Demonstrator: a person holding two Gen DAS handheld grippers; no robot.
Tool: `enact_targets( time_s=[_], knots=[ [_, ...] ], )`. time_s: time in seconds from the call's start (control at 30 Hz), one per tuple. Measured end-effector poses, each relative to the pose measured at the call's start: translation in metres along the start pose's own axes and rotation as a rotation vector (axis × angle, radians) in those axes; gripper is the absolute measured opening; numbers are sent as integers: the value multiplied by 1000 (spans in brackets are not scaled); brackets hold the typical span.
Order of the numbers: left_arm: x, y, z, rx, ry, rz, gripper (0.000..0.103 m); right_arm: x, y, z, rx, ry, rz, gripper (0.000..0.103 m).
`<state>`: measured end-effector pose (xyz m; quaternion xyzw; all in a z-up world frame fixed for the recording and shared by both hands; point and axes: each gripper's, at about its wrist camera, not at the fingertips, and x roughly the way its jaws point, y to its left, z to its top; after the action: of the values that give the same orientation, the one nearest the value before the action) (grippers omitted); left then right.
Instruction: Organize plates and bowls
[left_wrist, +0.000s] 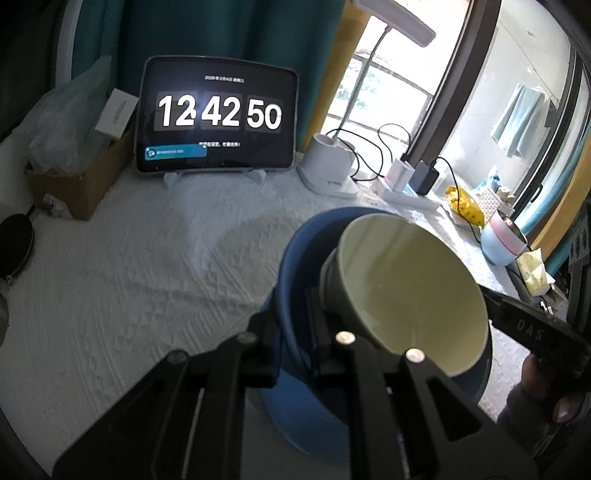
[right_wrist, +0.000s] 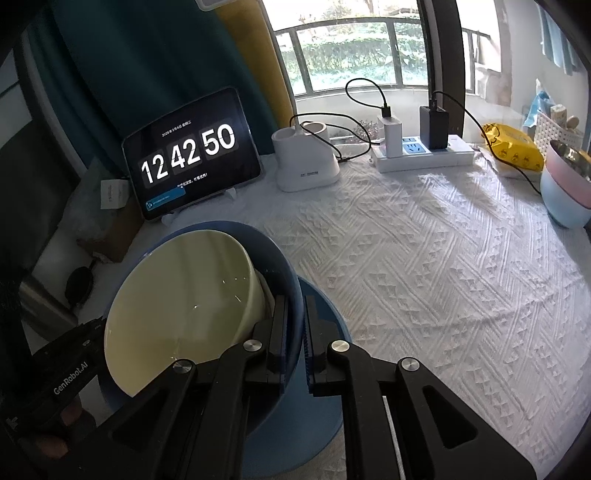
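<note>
A dark blue bowl (left_wrist: 286, 266) stands on the white tablecloth, and a pale yellow-green bowl (left_wrist: 406, 288) leans tilted inside it. My left gripper (left_wrist: 295, 332) is shut on the blue bowl's near rim. From the opposite side my right gripper (right_wrist: 295, 328) is shut on the same blue bowl (right_wrist: 269, 243), one finger inside the wall and one outside. The pale bowl (right_wrist: 184, 295) rests against the inner finger. A lighter blue dish (right_wrist: 325, 406) shows under the bowl. Each gripper appears in the other's view: the right gripper (left_wrist: 532, 325) and the left gripper (right_wrist: 70, 369).
A tablet clock (right_wrist: 192, 155) stands at the back beside a white lamp base (right_wrist: 306, 162) and a power strip (right_wrist: 424, 151) with cables. A yellow packet (right_wrist: 513, 147) and stacked pink and light blue bowls (right_wrist: 565, 188) sit at the right. A cardboard box (left_wrist: 77, 184) is at the left.
</note>
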<state>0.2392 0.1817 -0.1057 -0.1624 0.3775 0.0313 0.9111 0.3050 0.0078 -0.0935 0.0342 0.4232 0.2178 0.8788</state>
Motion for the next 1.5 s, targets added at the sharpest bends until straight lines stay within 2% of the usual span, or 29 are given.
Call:
enact_targets(
  time_s=[0.2,0.33,0.57,0.73,0.83,1.17,1.5],
  knots=[
    [-1,-2,-1,29,-24,40,14,-1,-2,-1,-1,-9,1,11],
    [-3,-3,-2,40,-30,67,17,-2,-5,-3,9,-10,-7,21],
    [-11,-5,-5,41,-42,111,22,-8,-5,-10,-9,-12,-16,34],
    [-20,-5,-4,57,-78,145,29,-15,-6,-16,-26,-41,-46,55],
    [-29,-6,-2,58,-114,150,43,-19,-8,-19,-27,-52,-45,65],
    [-46,-13,-8,44,-143,158,46,-37,-17,-26,-18,-93,-52,68],
    [-67,-31,-26,57,-185,118,49,-59,-22,-37,-21,-126,-61,69]
  ],
)
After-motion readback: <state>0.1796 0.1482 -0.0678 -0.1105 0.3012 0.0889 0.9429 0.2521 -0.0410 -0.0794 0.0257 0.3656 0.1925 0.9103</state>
